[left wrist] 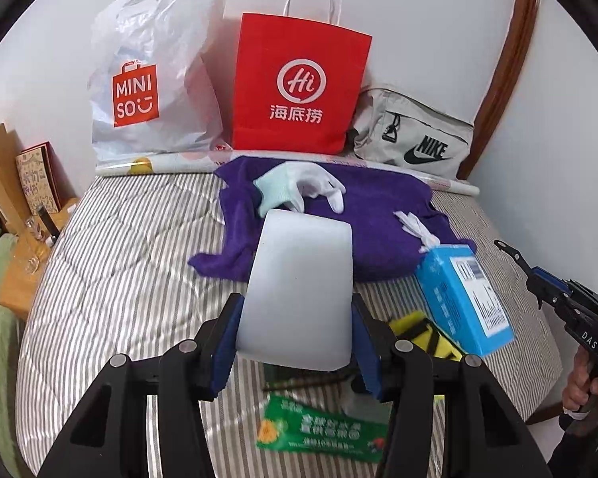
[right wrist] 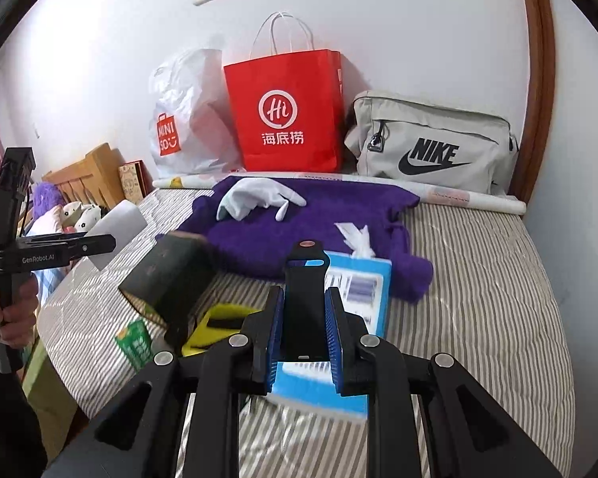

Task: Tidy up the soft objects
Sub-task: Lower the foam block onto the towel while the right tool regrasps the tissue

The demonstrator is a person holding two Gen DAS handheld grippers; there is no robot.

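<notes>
My left gripper [left wrist: 297, 318] is shut on a white foam block [left wrist: 303, 271], its blue pads pressing both sides, above the striped bed [left wrist: 119, 279]. My right gripper [right wrist: 303, 306] is shut on a flat black strap-like piece [right wrist: 305, 279] with a red dot at its top. A purple towel [left wrist: 358, 219] lies spread behind, with a white glove [left wrist: 303, 187] on it. In the right wrist view the left gripper [right wrist: 63, 249] with the foam block [right wrist: 117, 225] appears at the left, and the towel [right wrist: 299, 223] and glove [right wrist: 255, 195] lie ahead.
A blue tissue box [left wrist: 462, 294], a yellow-black item [left wrist: 414, 326], a green packet [left wrist: 323, 430] and a dark box [right wrist: 171, 279] lie on the bed. Against the wall stand a white plastic bag [left wrist: 155, 75], a red paper bag [left wrist: 299, 87] and a grey Nike bag [left wrist: 414, 135].
</notes>
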